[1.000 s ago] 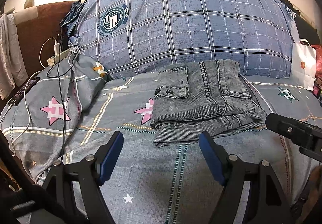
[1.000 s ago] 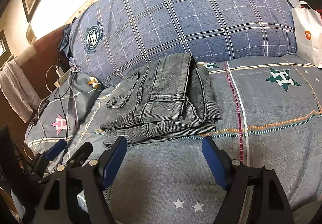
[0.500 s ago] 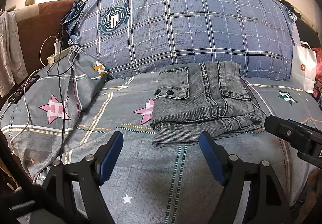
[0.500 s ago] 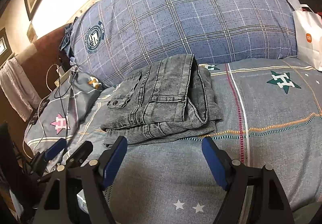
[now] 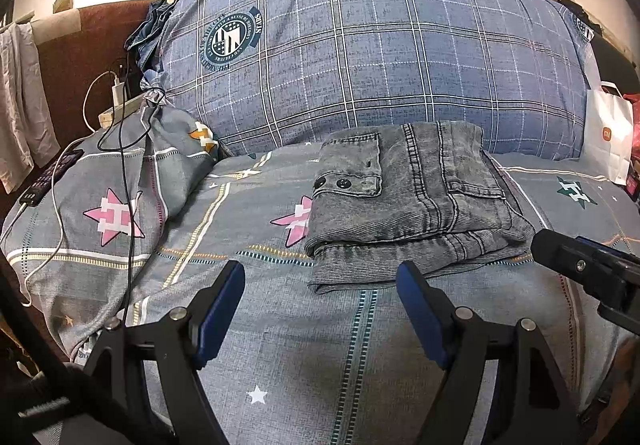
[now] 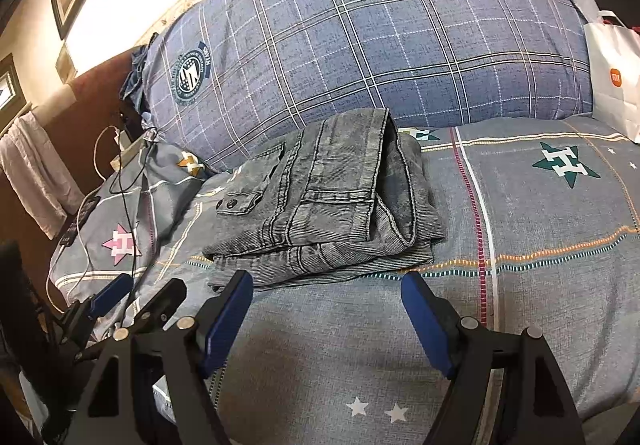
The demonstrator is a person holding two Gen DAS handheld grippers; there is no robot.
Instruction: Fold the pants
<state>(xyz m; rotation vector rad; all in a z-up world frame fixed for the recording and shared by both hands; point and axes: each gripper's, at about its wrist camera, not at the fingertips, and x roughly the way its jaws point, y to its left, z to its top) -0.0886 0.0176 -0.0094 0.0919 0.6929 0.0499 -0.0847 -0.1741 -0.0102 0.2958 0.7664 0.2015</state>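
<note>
The grey jeans [image 5: 404,205] lie folded into a compact stack on the star-patterned bedspread [image 5: 248,325], just in front of the big blue plaid pillow [image 5: 360,57]. Left of the jeans a phone [image 5: 52,175] rests on a smaller pillow. Nearer than the jeans, the left gripper [image 5: 320,285] and right gripper [image 6: 326,293] hang wide apart, empty. Right of the jeans stands a white paper bag [image 6: 616,73].

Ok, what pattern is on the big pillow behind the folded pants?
Blue plaid with white and dark lines, plus a round crest; the pillow shows best in the left wrist view.
</note>
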